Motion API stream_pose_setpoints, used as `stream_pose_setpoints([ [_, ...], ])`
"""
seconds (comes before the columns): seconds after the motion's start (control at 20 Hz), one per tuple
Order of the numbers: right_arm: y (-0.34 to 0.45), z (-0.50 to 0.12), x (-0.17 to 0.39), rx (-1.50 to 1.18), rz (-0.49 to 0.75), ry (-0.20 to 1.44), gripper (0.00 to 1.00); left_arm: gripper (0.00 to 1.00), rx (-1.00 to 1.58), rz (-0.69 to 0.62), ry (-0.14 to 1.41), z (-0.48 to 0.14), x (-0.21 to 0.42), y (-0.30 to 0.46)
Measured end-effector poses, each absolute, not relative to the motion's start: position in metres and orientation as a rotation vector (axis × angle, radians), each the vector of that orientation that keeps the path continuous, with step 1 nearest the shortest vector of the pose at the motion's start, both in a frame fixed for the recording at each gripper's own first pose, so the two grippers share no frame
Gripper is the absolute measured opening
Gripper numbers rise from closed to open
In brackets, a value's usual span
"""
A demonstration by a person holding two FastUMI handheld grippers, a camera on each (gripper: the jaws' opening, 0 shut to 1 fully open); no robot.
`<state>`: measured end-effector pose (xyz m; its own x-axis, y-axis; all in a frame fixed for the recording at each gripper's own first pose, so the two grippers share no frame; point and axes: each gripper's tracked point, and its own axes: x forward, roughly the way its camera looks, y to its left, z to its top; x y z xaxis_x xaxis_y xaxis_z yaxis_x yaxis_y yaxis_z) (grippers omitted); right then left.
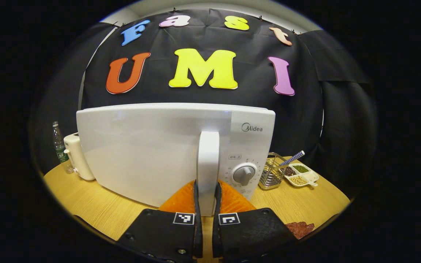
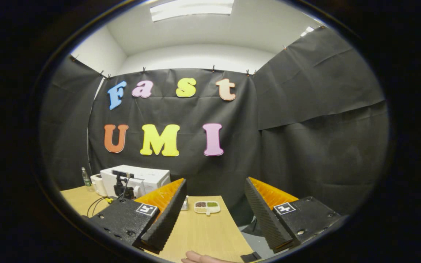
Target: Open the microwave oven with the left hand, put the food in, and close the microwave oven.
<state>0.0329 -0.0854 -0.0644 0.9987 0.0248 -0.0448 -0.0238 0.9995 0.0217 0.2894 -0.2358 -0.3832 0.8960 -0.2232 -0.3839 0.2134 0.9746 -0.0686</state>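
Note:
The white microwave (image 1: 152, 149) stands on the wooden table, door facing me and looking closed. Its vertical white handle (image 1: 208, 160) sits between my left gripper's (image 1: 207, 199) fingers, which are shut on its lower end. A reddish-brown piece of food (image 1: 300, 229) lies on the table at the lower right. In the right gripper view my right gripper (image 2: 212, 212) hangs open and empty above the table's near edge, far from the microwave (image 2: 141, 179) at the back left. The left gripper (image 2: 122, 187) shows dark in front of that microwave.
Right of the microwave stand a wire basket (image 1: 271, 173) and a divided dish of beans (image 1: 301, 174). A plastic bottle (image 1: 60, 148) and a white appliance (image 1: 77, 157) stand to its left. A person's fingertip (image 2: 199, 258) rests on the table (image 2: 199, 230) edge.

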Motion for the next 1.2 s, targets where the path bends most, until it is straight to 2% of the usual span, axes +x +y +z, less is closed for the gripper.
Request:
stream_pose_setpoints([
  [0.1,-0.084,-0.07,0.036,0.035,0.027,0.057,1.0,0.1,-0.045,-0.261,0.406,-0.38,0.272,-0.23],
  [0.15,-0.081,-0.072,0.037,0.04,0.029,0.066,0.91,0.1,-0.048,-0.277,0.399,-0.377,0.262,-0.224],
  [0.2,-0.078,-0.076,0.036,0.044,0.033,0.076,1.0,0.1,-0.049,-0.287,0.403,-0.376,0.253,-0.219],
  [0.25,-0.073,-0.078,0.036,0.044,0.041,0.085,0.91,0.1,-0.044,-0.293,0.409,-0.374,0.243,-0.211],
  [0.3,-0.068,-0.079,0.034,0.044,0.049,0.087,0.92,0.14,-0.039,-0.296,0.41,-0.372,0.232,-0.204],
  [0.45,-0.053,-0.077,0.026,0.022,0.071,0.081,0.92,0.13,-0.018,-0.327,0.385,-0.366,0.205,-0.181],
  [0.5,-0.046,-0.075,0.024,0.013,0.078,0.074,0.92,0.18,-0.01,-0.329,0.389,-0.364,0.194,-0.17],
  [0.85,-0.002,-0.063,0.005,-0.004,0.144,0.044,0.92,0.17,-0.013,-0.268,0.377,-0.354,0.142,-0.088],
  [0.9,0.002,-0.063,0.002,-0.003,0.153,0.044,1.0,0.17,-0.017,-0.256,0.372,-0.352,0.135,-0.074],
  [0.95,0.008,-0.063,0.0,0.0,0.162,0.044,1.0,0.17,-0.018,-0.244,0.368,-0.352,0.13,-0.061],
  [1.0,0.013,-0.064,-0.001,0.002,0.172,0.046,0.91,0.17,-0.02,-0.233,0.36,-0.353,0.125,-0.047],
  [1.05,0.019,-0.064,-0.003,0.005,0.185,0.049,1.0,0.17,-0.026,-0.224,0.359,-0.354,0.119,-0.034],
  [1.15,0.028,-0.064,-0.005,0.006,0.2,0.05,1.0,0.2,-0.059,-0.21,0.381,-0.364,0.107,-0.008],
  [1.2,0.031,-0.065,-0.006,0.002,0.204,0.05,1.0,0.31,-0.075,-0.191,0.385,-0.365,0.1,0.008],
])
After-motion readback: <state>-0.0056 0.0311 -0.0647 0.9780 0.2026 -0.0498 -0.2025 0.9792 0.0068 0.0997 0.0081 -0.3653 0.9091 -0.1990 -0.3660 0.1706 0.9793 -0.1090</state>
